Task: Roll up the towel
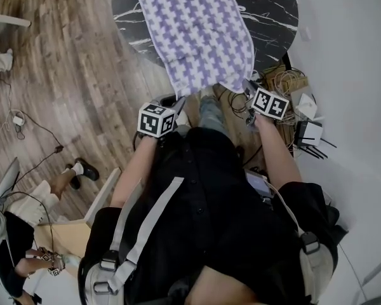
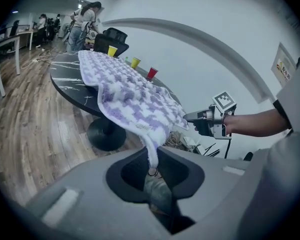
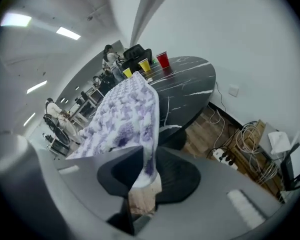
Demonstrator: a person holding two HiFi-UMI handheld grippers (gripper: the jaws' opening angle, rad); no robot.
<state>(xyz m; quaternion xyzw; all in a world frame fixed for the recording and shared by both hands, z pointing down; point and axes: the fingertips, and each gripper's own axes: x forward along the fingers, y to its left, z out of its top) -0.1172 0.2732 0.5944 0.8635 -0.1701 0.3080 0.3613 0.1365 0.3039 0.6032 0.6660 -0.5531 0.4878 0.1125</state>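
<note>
Mid-frame in the head view, the left gripper (image 1: 176, 105) and right gripper (image 1: 247, 89) each clamp their fingers onto a near corner of the towel (image 1: 197, 30). It lies flat across the table (image 1: 274, 8) at top, and no roll is started yet.

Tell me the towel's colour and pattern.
The towel is purple and white in a houndstooth-like check, clearest in the head view.

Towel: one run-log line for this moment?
towel: spread on table, end overhanging | left gripper: shut on corner | right gripper: shut on corner | roll: unstarted
</note>
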